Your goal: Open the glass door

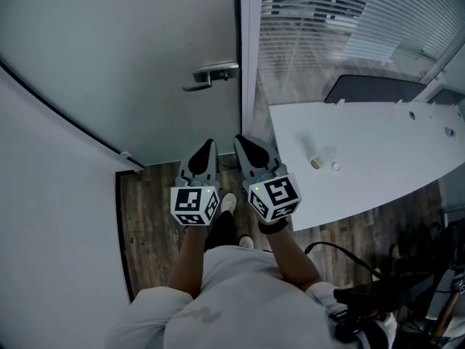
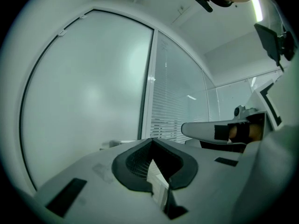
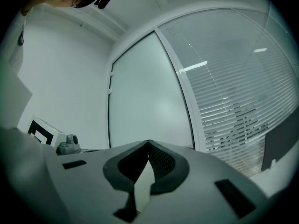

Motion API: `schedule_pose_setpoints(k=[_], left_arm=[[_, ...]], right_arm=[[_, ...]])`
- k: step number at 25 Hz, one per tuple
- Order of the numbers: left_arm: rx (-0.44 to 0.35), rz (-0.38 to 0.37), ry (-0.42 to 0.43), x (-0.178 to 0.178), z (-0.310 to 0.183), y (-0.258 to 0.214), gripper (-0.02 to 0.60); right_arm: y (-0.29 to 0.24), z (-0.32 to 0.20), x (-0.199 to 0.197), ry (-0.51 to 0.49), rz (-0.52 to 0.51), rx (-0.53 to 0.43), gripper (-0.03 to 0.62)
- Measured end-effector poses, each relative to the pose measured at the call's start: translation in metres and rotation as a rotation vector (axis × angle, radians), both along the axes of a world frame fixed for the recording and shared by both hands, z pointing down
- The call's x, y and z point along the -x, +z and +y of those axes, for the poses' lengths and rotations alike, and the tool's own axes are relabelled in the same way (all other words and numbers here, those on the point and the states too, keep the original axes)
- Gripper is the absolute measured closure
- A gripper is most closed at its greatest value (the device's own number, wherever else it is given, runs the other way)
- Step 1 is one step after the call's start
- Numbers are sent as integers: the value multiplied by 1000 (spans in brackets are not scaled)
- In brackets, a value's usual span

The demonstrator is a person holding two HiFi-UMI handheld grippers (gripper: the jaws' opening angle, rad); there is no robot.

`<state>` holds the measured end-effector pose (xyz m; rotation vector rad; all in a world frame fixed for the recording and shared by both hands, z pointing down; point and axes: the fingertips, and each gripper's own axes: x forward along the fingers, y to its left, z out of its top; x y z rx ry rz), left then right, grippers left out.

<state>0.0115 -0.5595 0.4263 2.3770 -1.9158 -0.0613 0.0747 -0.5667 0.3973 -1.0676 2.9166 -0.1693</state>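
The glass door (image 1: 131,57) stands ahead (desk (image 1: 378,147) at its right).

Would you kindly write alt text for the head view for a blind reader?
A person holds the left gripper and right gripper side by side, both shut and empty, pointing at a closed frosted glass door; its lever handle is untouched. A white desk stands to the right.

Office interior as I see it through the rig, frosted glass door (image 1: 131,64) with lever handle (image 1: 211,75), glazed partition hung with slatted blinds (image 1: 327,20), long white desk (image 1: 378,144), dark chair back (image 1: 374,89) beyond it, wood-look floor (image 1: 152,217)
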Motion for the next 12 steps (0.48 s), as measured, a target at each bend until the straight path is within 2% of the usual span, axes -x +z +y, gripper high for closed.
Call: schedule_pose_setpoints(k=[7,12], left_arm=[[-63,-15,18,47,-38,-28,580],[-52,-21,26,74,-72,-33,580]], right_arm=[[-27,-29,47,13,18,-72,592],[-32,-57,65,25,47,-83,592]])
